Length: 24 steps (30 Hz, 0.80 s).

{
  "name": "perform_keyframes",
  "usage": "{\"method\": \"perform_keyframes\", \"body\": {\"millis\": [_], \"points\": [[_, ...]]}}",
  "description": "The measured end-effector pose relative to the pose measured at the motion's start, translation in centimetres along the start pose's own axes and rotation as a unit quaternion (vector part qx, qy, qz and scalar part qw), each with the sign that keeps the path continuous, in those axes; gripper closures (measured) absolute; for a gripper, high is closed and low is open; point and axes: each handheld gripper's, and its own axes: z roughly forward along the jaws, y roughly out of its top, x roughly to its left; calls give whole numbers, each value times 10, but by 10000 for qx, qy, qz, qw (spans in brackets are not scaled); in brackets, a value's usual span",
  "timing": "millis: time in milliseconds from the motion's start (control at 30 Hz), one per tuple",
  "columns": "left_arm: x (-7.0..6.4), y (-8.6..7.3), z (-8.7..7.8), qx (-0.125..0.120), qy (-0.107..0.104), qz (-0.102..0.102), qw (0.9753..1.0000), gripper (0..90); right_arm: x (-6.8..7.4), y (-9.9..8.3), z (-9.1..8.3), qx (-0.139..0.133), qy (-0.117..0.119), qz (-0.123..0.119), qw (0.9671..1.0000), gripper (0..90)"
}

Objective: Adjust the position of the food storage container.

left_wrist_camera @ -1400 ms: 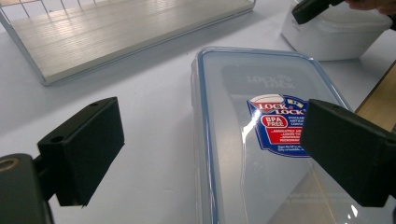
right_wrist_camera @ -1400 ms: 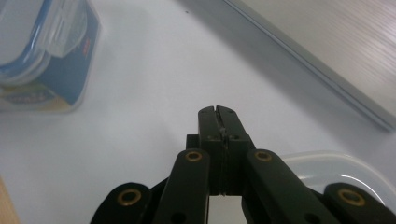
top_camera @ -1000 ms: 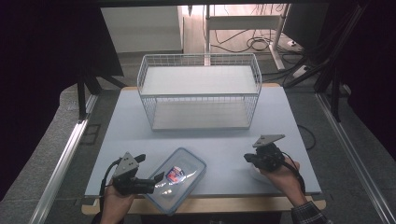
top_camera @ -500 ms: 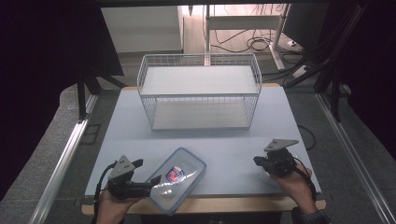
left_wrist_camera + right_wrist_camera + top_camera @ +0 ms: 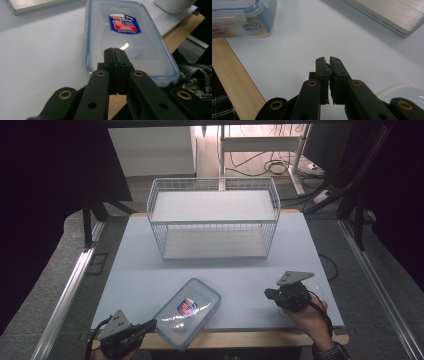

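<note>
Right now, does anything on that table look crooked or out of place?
Yes, slightly. The clear lidded food container lies at a slant to the table edges, and its near corner juts over the wooden front edge. The wire basket sits square at the back. No spill or damage shows.

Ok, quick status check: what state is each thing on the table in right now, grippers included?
Plastic container: lid on, lying flat at the table's near edge, nothing gripping it.
Wire basket: upright at the far side, empty.
Left gripper: jaws shut, empty, tips above the container's near end.
Right gripper: jaws shut, holding nothing, over bare table.
</note>
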Motion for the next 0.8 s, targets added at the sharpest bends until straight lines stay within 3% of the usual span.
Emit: {"method": "perform_keyframes", "body": {"millis": [100,200,267,533,800], "points": [[-7,-4,0,73,-64,114,9999,898,0,0,1,10,-1,4,10000,846],[-17,-10,5,311,-6,268,9992,898,2,0,4,34,-1,-14,10000,839],[-17,-12,6,339,28,298,9990,898,3,0,4,38,-1,-19,10000,837],[-11,-15,12,229,333,-12,9992,899,10,3,10,1,69,-113,9999,816],[-7,-5,29,142,622,-135,9979,899,14,10,20,-117,231,-127,9996,841]]}}
